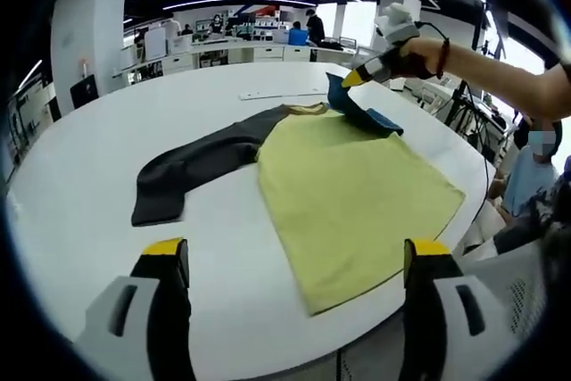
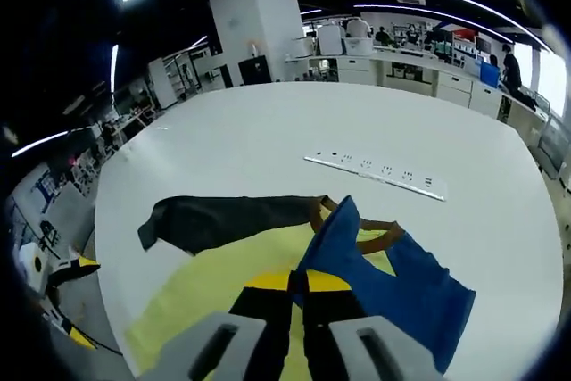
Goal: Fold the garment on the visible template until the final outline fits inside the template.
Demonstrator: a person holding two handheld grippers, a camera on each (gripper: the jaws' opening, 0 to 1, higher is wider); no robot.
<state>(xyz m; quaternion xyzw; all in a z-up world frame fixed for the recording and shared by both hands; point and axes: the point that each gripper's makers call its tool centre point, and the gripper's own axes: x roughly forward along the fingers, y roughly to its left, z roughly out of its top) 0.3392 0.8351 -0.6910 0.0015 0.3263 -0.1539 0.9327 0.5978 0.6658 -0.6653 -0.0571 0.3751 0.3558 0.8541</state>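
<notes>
Yellow-green body: the garment [image 1: 357, 198] is spread flat on the white table [image 1: 80, 185], its hem lying toward the near edge and its collar toward the far side.
Dark sleeve: the grey sleeve [image 1: 201, 162] is stretched out flat across the table, well away from the edges.
Blue sleeve: the blue sleeve [image 2: 393, 278] is lifted off the surface and drawn over the collar — in the right gripper view it hangs from the jaws as a loose flap.
Right gripper: the right gripper [image 2: 299, 285] is closed tight on the blue sleeve's edge, and is seen from the left gripper view held high over the garment's far corner [image 1: 357, 78].
Left gripper: the left gripper [image 1: 299, 260] is held with its jaws spread wide and empty, above the near edge of the table.
Other item: a white strip [image 2: 375, 169] with small dark marks is lying beyond the collar.
Template: no outline can be told apart from the table.
Step in hand, as judged: the blue sleeve is being folded inward — it is best carried low and laid flat across the chest, the crease kept straight along the side seam, and released only once no slack is bunched.
</notes>
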